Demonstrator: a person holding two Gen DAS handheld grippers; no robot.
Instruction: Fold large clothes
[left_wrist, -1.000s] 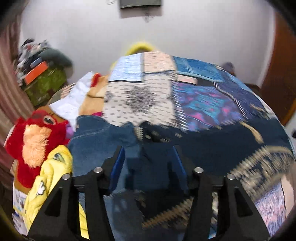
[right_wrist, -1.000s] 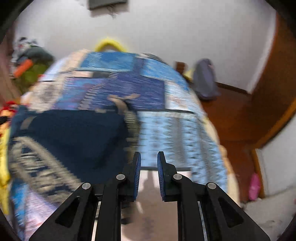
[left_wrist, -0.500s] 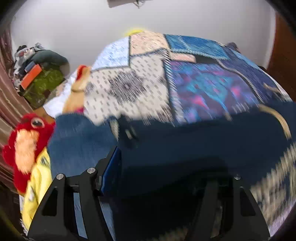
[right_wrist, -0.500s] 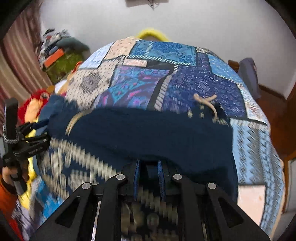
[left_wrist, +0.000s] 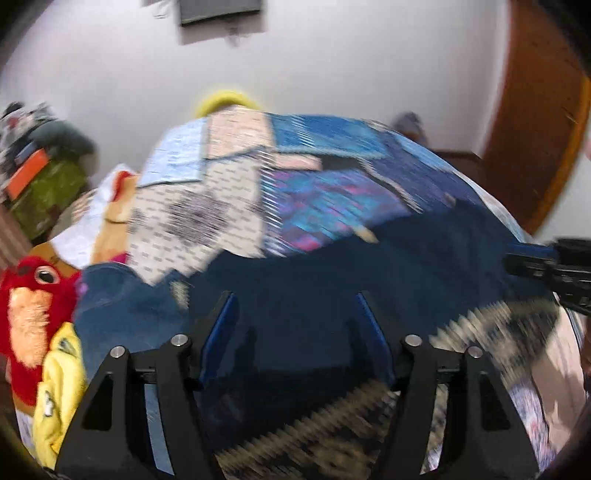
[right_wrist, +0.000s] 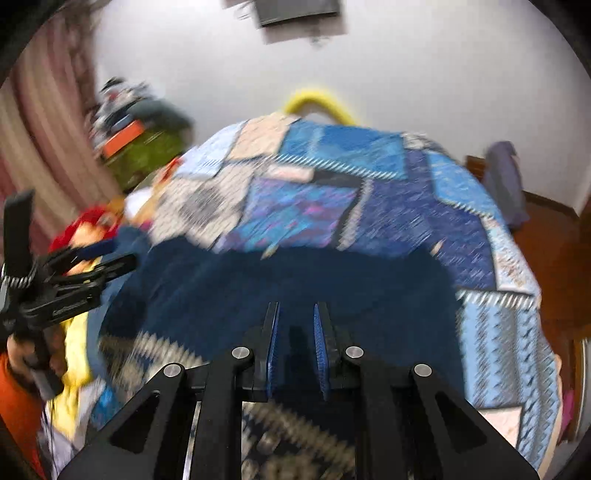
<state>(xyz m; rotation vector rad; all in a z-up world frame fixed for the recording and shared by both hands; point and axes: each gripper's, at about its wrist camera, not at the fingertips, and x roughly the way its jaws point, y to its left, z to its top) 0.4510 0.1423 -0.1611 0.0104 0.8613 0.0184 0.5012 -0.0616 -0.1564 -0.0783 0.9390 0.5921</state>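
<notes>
Two grippers over dark blue garment (right_wrist: 295, 280) spread across patchwork bed cover (right_wrist: 369, 192). Left gripper (left_wrist: 295, 325) at nine o'clock, jaws just been opening, cloth below unpinched. Right gripper (right_wrist: 295, 350) nearly together, grip unclear. We judge: smooth fold, align edges.

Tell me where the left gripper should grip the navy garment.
Likely the cream-patterned hem nearest the left gripper, approached from the near side. The navy garment lies flat on the bedspread, so its middle offers no pinch; the hem looks a free edge. The jaws have just been opening, with cloth between them, unpressed.
</notes>
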